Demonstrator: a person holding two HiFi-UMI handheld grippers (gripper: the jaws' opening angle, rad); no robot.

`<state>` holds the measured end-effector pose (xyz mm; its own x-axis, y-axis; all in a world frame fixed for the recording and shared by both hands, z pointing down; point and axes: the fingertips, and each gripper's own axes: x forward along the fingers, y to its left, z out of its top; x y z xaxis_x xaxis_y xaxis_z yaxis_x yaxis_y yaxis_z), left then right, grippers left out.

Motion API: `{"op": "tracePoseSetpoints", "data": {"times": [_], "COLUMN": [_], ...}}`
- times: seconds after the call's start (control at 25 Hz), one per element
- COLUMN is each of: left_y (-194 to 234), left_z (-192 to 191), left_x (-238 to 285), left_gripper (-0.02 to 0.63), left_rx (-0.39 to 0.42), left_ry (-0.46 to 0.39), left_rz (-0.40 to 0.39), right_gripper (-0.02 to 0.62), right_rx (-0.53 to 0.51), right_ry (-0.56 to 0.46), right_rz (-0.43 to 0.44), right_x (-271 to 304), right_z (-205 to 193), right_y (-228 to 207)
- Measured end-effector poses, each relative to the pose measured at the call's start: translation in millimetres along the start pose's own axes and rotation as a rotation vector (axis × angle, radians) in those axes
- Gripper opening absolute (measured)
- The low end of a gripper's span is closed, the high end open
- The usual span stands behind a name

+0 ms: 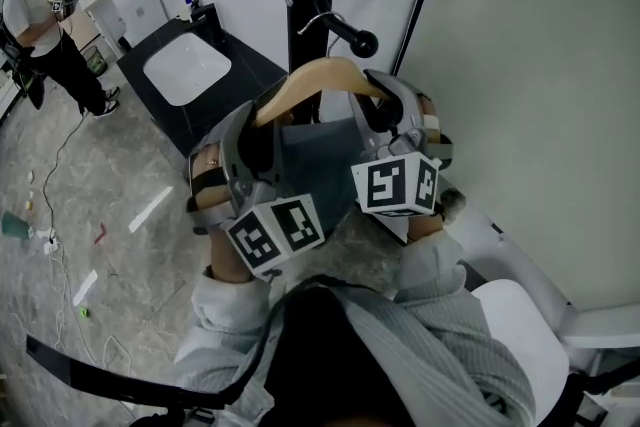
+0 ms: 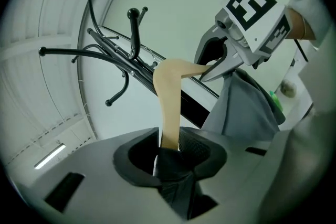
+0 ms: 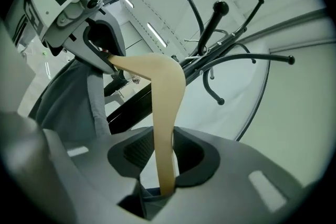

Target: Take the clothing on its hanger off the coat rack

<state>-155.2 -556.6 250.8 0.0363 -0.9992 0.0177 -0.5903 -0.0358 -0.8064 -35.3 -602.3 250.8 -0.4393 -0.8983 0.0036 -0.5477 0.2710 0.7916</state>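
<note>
left claw [image 2: 170,147], right claw [image 3: 165,153]: hanger [image 2: 169,97] ends

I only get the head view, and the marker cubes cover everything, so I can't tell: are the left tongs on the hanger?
Observer: Yes. In the left gripper view, the left tongs are closed on the hanger, with dark cloth between them too.
Operator: And the other side?
Observer: The right gripper view shows the right tongs closed on the hanger's other arm.
</note>
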Motion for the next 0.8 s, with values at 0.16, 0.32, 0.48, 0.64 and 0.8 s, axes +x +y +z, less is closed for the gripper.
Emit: {"op": "tracePoseSetpoints", "data": {"times": [0.16, 0.32, 0.48, 0.64, 0.8], "left_y": [-0.9, -1.2, 2.2, 9.6, 17.3], "left_z": [-1.2, -1.5, 5.2, 26.7, 56.8], "left_x": [4.9, 5.6, 4.0, -2.2, -12.2], "left_gripper": [0.112, 0.110, 0.110, 0.110, 0.112], "left_rx": [0.007, 0.000, 0.004, 0.010, 0.013], "left_ry": [0.019, 0.005, -0.020, -0.074, -0.160], "left_rz": [0.002, 0.003, 0.012, 0.026, 0.011], "right_gripper": [0.101, 0.101, 0.101, 0.102, 0.103], "right_rx": [0.001, 0.008, -0.005, -0.016, -0.036], "right_ry": [-0.011, -0.003, 0.015, 0.018, 0.055], "right_rz": [-0.022, -0.036, -0.051, -0.091, -0.161], "right_x": [0.4, 0.1, -3.2, -17.6, -45.4], "right_z": [-1.1, -1.1, -1.0, 2.8, 8.5], "right_y": [-0.9, -0.1, -4.4, -22.6, -47.4]}}
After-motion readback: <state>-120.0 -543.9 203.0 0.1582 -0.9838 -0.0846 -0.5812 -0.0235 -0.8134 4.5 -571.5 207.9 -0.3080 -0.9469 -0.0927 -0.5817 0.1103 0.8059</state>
